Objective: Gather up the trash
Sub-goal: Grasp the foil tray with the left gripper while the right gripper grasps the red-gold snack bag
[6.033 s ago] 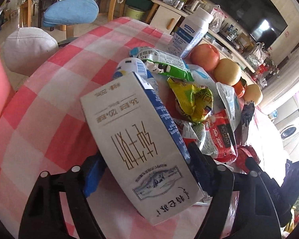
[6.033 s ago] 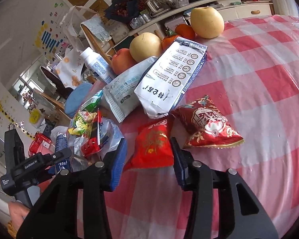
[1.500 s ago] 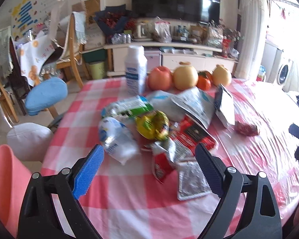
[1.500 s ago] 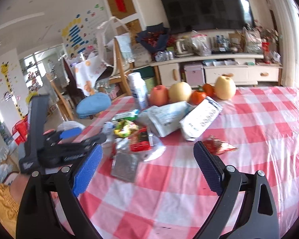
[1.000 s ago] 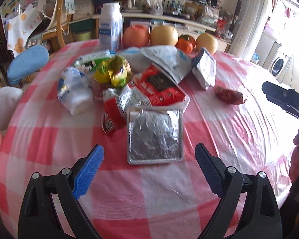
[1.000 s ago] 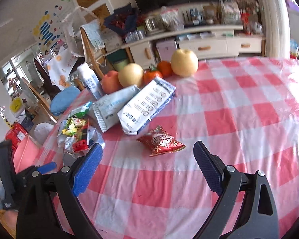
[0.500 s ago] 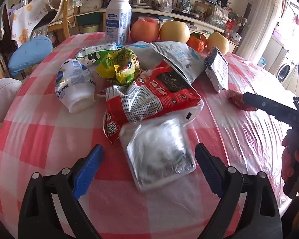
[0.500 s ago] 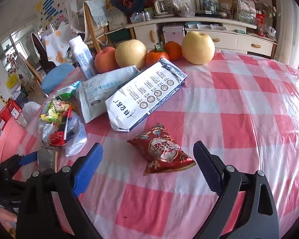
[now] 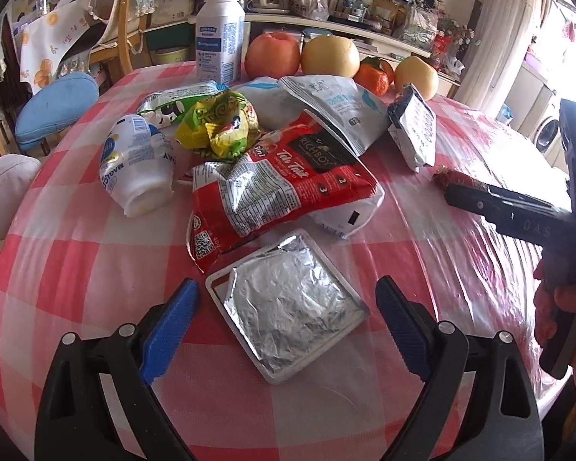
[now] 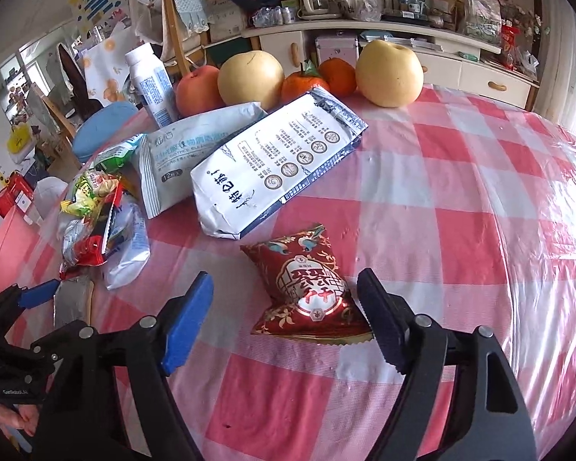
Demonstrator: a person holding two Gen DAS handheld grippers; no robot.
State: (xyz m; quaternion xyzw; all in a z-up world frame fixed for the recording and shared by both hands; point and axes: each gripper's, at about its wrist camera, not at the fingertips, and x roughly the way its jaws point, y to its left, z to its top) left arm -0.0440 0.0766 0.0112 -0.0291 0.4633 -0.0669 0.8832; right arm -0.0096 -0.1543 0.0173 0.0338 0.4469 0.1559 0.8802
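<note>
A square foil-lidded tray [image 9: 288,307] lies flat on the red-checked tablecloth [image 9: 96,269], between the blue pads of my left gripper [image 9: 284,303], which is open and not touching it. Behind the tray a heap holds a red instant-tea bag [image 9: 280,188], a yellow-green wrapper [image 9: 219,126] and a tipped white cup [image 9: 136,165]. In the right wrist view a small red snack packet [image 10: 307,280] lies between the closing jaws of my right gripper [image 10: 284,288]. The right pad is at the packet's corner; the left pad stands well clear of it.
An apple [image 9: 272,55], pears [image 10: 389,73], oranges [image 10: 338,77] and a white bottle [image 9: 220,50] line the table's far side. Two white pouches [image 10: 276,169] lie beside the heap. A pink bin [image 10: 7,253] stands off the table's left edge, beyond it chairs.
Both grippers have come down close to the table. The foil tray now lies turned between the left pads. The right jaws have narrowed around the red packet.
</note>
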